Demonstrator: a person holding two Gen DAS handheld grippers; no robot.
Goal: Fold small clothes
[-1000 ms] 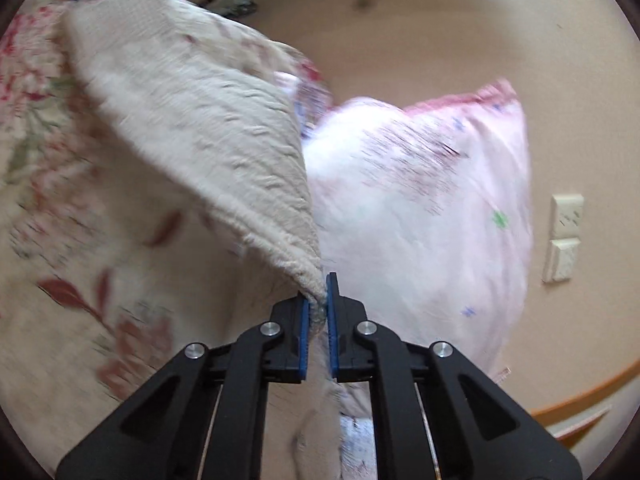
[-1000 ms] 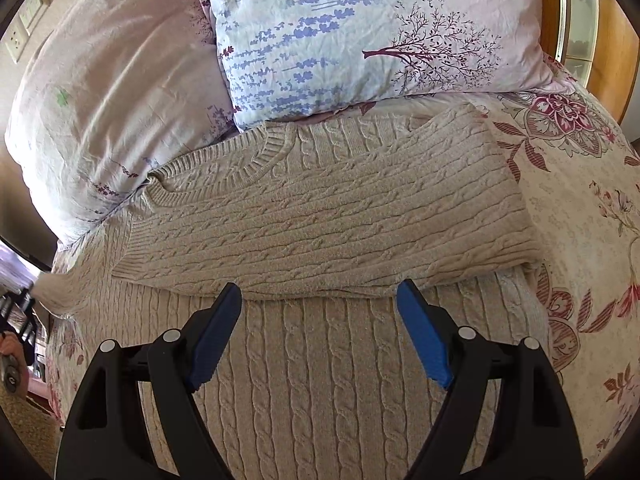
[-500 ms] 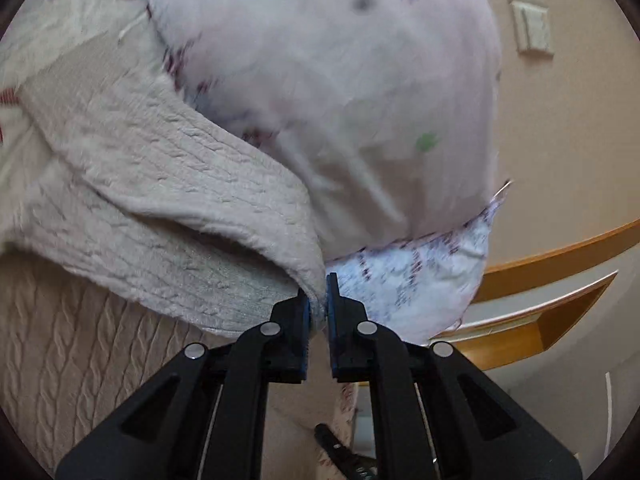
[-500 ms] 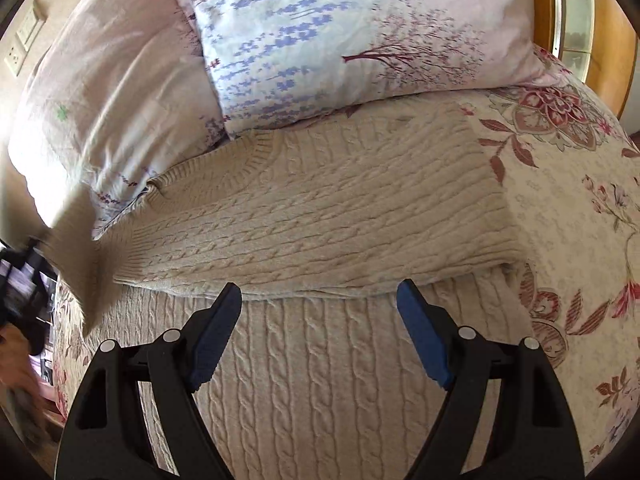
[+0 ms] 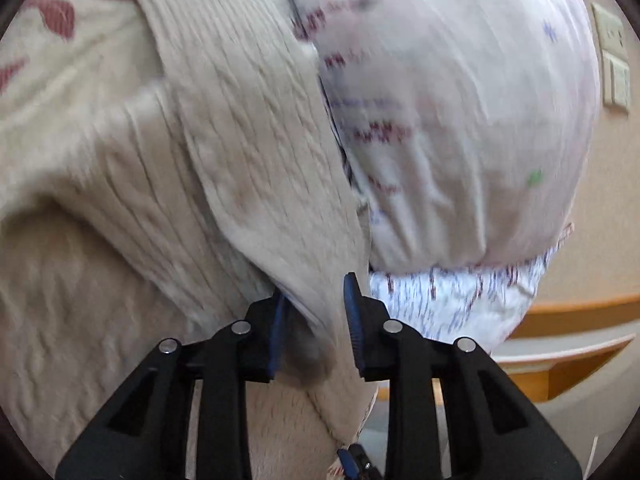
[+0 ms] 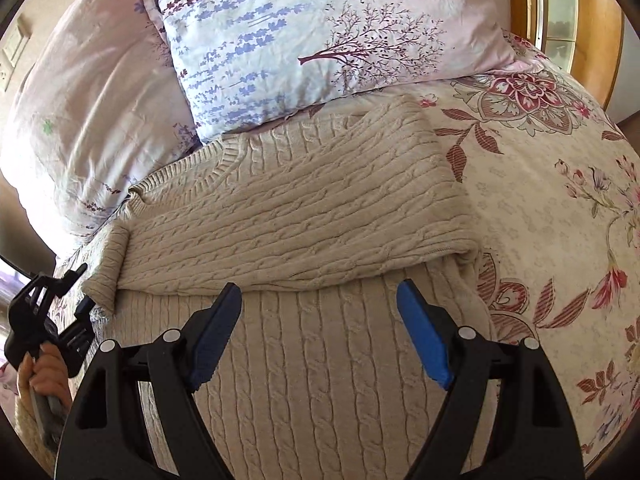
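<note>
the cream cable-knit sweater [image 6: 304, 216] lies on the floral bedspread [image 6: 560, 208], its top edge against the two pillows [image 6: 304, 32]. one sleeve [image 6: 280, 240] is folded flat across the chest. the left gripper [image 5: 314, 320] is at the bed's edge, its jaws opening, with the other sleeve's cuff [image 5: 320, 312] lying loose between the blue pads. the right gripper [image 6: 320, 332] hovers above the sweater's body, jaws wide, gripping nothing.
</note>
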